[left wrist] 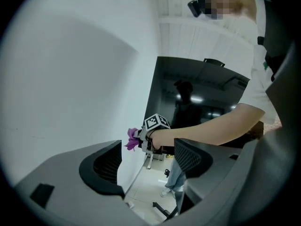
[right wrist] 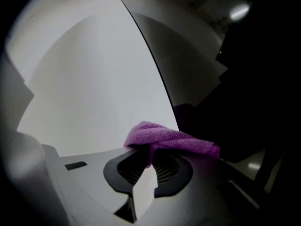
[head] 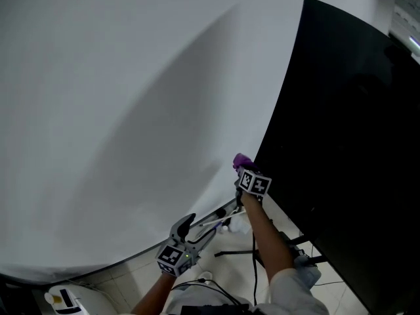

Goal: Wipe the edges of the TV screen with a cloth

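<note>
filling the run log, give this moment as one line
right gripper: shut on cloth at tv edge | left gripper: open, empty

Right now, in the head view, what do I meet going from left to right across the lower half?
left gripper → cloth → TV

I saw the purple cloth, a soft, bunched terry rag, pinched in my right gripper and lying against the left edge of the TV screen, low on that edge. The screen stood upright, black and glossy, showing only dim reflections.
</note>
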Tool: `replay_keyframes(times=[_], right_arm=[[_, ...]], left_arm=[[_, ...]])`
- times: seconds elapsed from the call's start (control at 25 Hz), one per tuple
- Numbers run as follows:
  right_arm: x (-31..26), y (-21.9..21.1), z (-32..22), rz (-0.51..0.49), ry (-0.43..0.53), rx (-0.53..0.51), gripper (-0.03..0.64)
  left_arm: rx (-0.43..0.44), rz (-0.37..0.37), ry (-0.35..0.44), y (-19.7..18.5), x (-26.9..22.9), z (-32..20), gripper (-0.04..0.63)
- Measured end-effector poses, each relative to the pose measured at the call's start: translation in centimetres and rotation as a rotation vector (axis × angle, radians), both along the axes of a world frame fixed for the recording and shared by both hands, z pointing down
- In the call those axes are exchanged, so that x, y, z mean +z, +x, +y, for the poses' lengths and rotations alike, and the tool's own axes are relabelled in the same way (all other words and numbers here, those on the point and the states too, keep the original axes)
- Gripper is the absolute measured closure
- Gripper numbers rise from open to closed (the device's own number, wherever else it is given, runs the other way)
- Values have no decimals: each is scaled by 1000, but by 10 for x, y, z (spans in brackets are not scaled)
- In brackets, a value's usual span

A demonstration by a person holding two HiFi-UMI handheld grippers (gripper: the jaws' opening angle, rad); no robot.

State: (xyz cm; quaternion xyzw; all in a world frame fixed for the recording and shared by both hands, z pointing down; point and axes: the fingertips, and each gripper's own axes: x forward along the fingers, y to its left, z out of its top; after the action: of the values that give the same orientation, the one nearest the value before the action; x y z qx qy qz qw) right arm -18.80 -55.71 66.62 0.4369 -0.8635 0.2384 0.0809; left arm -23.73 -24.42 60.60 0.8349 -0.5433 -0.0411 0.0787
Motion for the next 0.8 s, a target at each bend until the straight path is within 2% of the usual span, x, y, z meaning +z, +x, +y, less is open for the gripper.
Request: replay_keyframes(times=[0.2,0.4,0.56,0.8], right_arm=[[-54,-25,-11,-146,-1,51,572],[-128,-24,-12,-307,33,56,572],[-201,-25,-8,-362,147,40,572],[-315,-29,-6,-350,357,4,572]], left_arm=[[29,54,-2,-11,-13,-12,264],[71,41,19,1,-10,-14,262],[72,78,25,8,-21,-13,263],[90,51,72,13,-27,-17,264]])
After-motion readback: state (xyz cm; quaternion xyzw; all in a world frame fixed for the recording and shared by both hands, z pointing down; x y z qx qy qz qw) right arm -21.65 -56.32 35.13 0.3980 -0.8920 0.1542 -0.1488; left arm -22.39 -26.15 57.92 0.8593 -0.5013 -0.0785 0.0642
